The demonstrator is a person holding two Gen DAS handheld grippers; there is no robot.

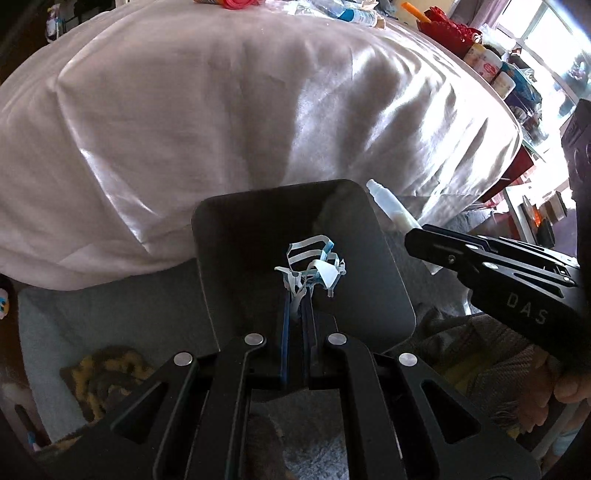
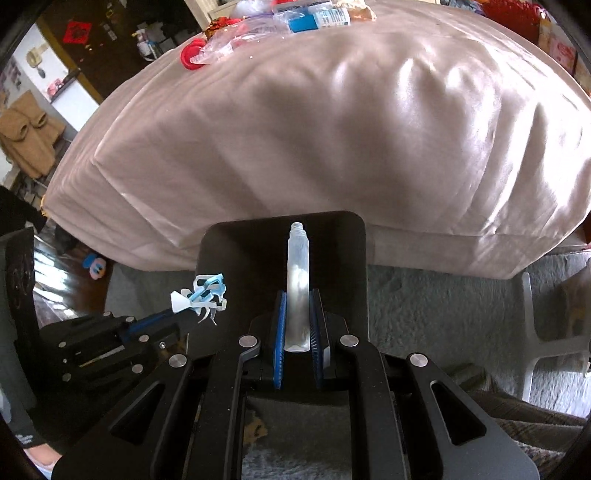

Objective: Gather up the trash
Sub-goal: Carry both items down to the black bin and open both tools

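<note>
My left gripper [image 1: 297, 295] is shut on a crumpled blue-and-white plastic scrap [image 1: 314, 267] and holds it over the dark bin [image 1: 391, 280] on the floor. The scrap also shows in the right wrist view [image 2: 201, 291] at the tips of the left gripper [image 2: 177, 312]. My right gripper [image 2: 298, 317] is shut on a clear plastic tube [image 2: 297, 284], uncapped, pointing forward over the bin [image 2: 229, 258]. In the left wrist view the tube [image 1: 391, 208] sticks out of the right gripper [image 1: 424, 240] beside the bin's right rim.
A table under a shiny white cloth [image 1: 258, 122] stands just behind the bin. More litter lies at its far edge: a blue-labelled bottle [image 2: 321, 16], clear wrappers [image 2: 236, 40], a red lid [image 2: 192, 55]. Grey carpet [image 2: 443, 314] and a white chair base [image 2: 546, 332] lie to the right.
</note>
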